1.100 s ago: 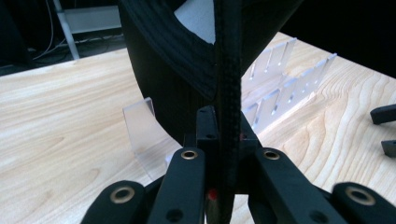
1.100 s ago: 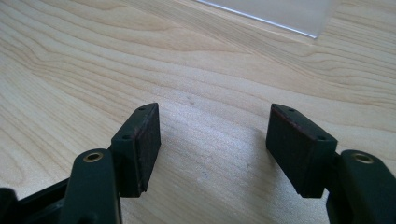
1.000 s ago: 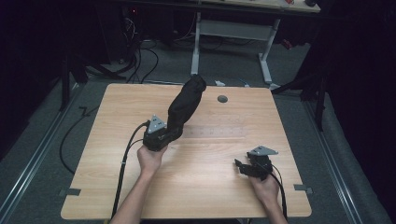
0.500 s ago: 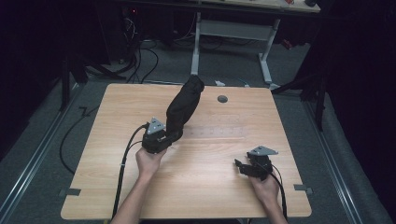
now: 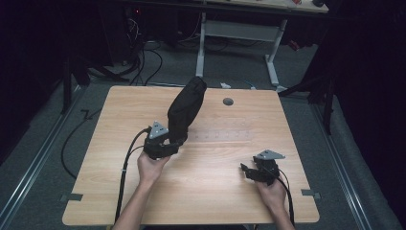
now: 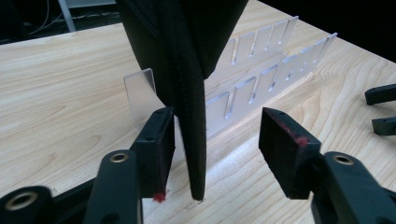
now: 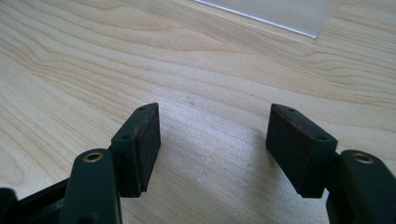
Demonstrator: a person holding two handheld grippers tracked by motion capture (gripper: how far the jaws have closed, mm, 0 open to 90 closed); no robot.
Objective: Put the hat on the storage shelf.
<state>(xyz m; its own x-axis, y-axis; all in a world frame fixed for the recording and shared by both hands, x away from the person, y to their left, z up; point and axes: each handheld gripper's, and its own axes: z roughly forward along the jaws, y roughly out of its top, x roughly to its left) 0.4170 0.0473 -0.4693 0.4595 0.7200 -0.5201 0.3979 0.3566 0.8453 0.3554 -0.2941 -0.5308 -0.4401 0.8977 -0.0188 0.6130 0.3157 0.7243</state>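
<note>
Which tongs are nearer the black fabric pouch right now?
Left. The left tongs have just been opening, with the black fabric pouch between their jaws. The right tongs rest open on the wooden table, well apart from it.

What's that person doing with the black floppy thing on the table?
A person holds a gripper in each hand. The left gripper has just been opening its jaws around the edge of a black fabric pouch, which leans over a clear plastic slotted rack on the wooden table. The right gripper rests open nearby, holding nothing.

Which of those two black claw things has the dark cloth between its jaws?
The left gripper: the black cloth hangs between its just-opening jaws. The right gripper has bare table between its jaws.
</note>
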